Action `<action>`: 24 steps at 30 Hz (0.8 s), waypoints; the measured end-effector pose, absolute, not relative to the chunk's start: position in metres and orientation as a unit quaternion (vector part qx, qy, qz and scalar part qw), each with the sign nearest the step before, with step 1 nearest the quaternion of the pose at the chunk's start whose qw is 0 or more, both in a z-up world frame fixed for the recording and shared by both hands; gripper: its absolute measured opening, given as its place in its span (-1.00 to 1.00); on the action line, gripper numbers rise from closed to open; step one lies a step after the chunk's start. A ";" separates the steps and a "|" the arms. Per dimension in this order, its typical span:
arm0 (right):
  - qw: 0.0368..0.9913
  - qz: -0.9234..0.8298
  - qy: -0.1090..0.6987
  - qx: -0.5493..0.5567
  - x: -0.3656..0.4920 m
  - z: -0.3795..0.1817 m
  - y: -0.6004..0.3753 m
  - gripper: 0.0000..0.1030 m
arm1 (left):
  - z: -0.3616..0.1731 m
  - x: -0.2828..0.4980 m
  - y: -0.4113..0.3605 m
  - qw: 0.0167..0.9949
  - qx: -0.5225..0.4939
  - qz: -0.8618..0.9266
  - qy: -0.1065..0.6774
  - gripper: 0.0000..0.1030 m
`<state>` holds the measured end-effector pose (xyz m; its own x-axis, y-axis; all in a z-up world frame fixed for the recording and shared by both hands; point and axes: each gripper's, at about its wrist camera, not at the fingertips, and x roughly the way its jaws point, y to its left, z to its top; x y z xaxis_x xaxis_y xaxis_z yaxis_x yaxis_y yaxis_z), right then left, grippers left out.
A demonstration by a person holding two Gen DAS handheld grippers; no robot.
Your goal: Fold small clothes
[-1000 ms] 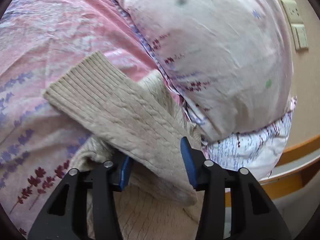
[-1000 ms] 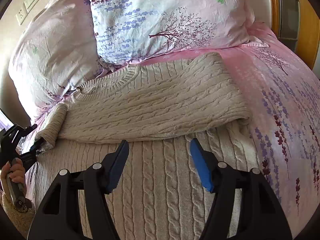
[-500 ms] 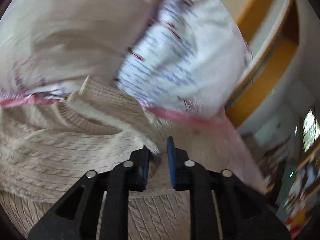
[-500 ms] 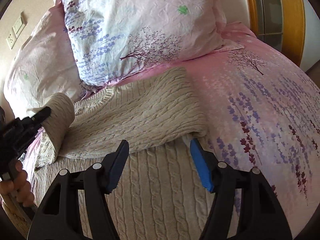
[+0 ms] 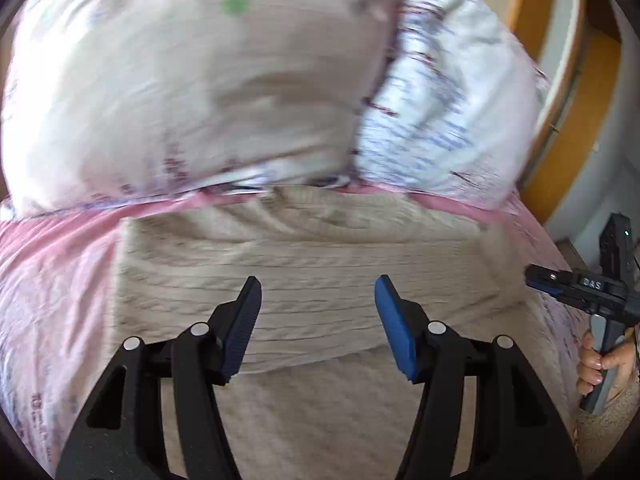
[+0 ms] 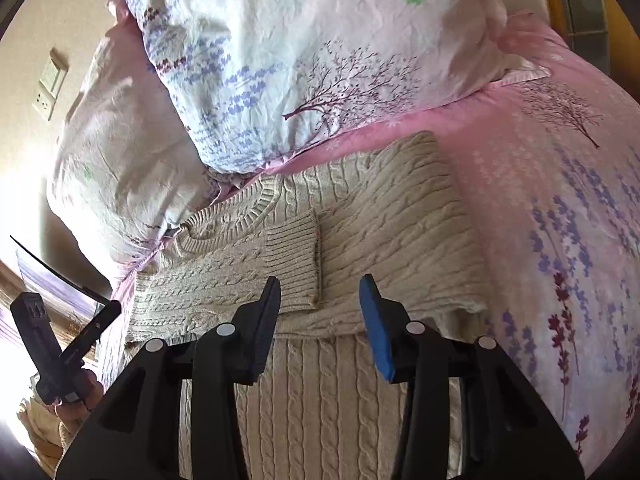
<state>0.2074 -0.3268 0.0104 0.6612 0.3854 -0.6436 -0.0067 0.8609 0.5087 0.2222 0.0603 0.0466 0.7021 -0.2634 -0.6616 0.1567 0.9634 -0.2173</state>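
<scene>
- Our left gripper (image 5: pixel 318 298) hovers over the beige cable-knit sweater (image 6: pixel 360 240), jaws opening, nothing between them.
- Our right gripper (image 6: pixel 320 298) hovers there too, jaws closing, empty.

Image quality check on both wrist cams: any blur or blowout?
Left wrist view: motion blur smears the pillows and the sweater; only the left tongs look sharp. Right wrist view: sharp, sweater knit crisp, but the lower left edge is blown out white. Both show fisheye bending.
</scene>
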 end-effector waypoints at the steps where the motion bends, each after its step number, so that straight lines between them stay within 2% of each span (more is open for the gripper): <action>1: 0.877 0.114 0.403 0.235 0.214 0.009 -0.322 -0.19 | 0.043 0.224 0.084 0.919 -0.087 -0.078 0.377 0.12; 5: 0.861 0.119 0.438 0.229 0.235 -0.002 -0.306 -0.28 | 0.020 0.220 0.152 0.899 -0.144 -0.024 0.412 0.12; 9: 0.864 0.111 0.445 0.208 0.238 -0.009 -0.296 -0.40 | -0.002 0.212 0.178 0.882 -0.177 -0.019 0.437 0.11; 10: 0.866 0.112 0.444 0.203 0.237 -0.009 -0.293 -0.54 | -0.005 0.210 0.181 0.879 -0.184 -0.023 0.440 0.11; 13: 0.867 0.122 0.443 0.191 0.238 -0.007 -0.287 -0.79 | -0.013 0.211 0.181 0.869 -0.207 -0.044 0.447 0.06; 14: 0.872 0.126 0.436 0.184 0.237 -0.005 -0.283 -0.80 | -0.012 0.210 0.180 0.872 -0.204 -0.042 0.443 0.04; 16: 0.892 0.115 0.404 0.165 0.232 0.007 -0.281 -0.82 | -0.014 0.212 0.177 0.871 -0.205 -0.047 0.444 -0.17; 19: 0.916 0.098 0.353 0.162 0.227 0.024 -0.285 -0.83 | -0.016 0.212 0.176 0.871 -0.211 -0.048 0.442 -0.28; 24: 0.894 0.052 0.423 0.140 0.247 -0.009 -0.284 -0.81 | -0.013 0.208 0.172 0.875 -0.194 -0.047 0.441 -0.29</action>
